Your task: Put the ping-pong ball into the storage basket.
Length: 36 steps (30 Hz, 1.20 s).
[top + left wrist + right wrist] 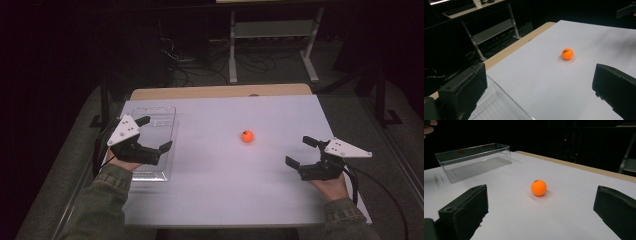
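Observation:
An orange ball (247, 136) rests alone on the white table top (220, 165), a little right of centre. A clear plastic box (156, 135) lies at the table's left side. My left gripper (154, 134) hovers open over that box, jaws pointing right toward the ball (567, 53). My right gripper (301, 152) is open near the right edge, jaws pointing left, with the ball (539, 187) a short way ahead of them and the clear box (472, 161) farther off. Both grippers hold nothing.
The table's wooden far edge (220, 92) shows beyond the white sheet. Behind it stands a metal frame (272, 45) with loose cables on the dark floor. A cable (385, 195) trails from the right gripper off the table's right side.

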### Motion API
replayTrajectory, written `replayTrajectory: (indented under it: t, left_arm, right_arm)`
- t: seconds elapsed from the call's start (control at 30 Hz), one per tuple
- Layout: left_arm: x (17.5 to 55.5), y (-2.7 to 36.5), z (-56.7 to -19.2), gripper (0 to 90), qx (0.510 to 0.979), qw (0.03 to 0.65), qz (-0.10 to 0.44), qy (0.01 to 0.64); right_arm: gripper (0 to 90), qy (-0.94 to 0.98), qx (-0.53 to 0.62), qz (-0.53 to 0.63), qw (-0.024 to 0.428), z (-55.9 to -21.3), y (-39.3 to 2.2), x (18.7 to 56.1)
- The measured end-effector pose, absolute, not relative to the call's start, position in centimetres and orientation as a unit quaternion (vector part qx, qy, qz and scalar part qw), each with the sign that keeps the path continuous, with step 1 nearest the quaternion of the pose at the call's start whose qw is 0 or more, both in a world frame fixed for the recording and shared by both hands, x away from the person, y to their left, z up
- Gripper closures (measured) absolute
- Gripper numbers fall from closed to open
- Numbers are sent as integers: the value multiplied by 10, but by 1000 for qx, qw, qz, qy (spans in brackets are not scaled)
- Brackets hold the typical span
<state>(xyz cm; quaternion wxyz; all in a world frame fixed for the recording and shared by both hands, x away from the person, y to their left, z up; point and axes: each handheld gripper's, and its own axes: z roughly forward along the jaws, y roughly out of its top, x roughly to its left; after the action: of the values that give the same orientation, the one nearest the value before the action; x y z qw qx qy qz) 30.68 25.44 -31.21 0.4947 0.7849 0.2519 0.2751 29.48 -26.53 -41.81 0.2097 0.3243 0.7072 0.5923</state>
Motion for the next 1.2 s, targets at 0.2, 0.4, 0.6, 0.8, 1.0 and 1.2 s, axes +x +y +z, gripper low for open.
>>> replayTrajectory:
  t: [0.2, 0.4, 0.6, 0.8, 1.0, 1.2]
  left_arm:
    - [311, 246, -307, 0, 789, 495, 271, 242]
    - [318, 237, -304, 0, 798, 488, 266, 234]
    - [325, 225, -306, 0, 809, 480, 256, 224]
    - [330, 217, -304, 0, 817, 474, 248, 214]
    - [334, 210, -301, 0, 823, 470, 241, 209]
    - [339, 205, -301, 0, 827, 468, 234, 205]
  right_arm:
    - [0, 710, 324, 590, 207, -419, -265, 295]
    - [0, 709, 325, 590, 208, -419, -265, 295]
    - [0, 709, 326, 589, 209, -419, -265, 295]
    - [0, 707, 327, 590, 211, -418, -266, 294]
    - [0, 708, 327, 590, 210, -418, -266, 294]
    - [0, 707, 327, 591, 208, -418, -266, 294]
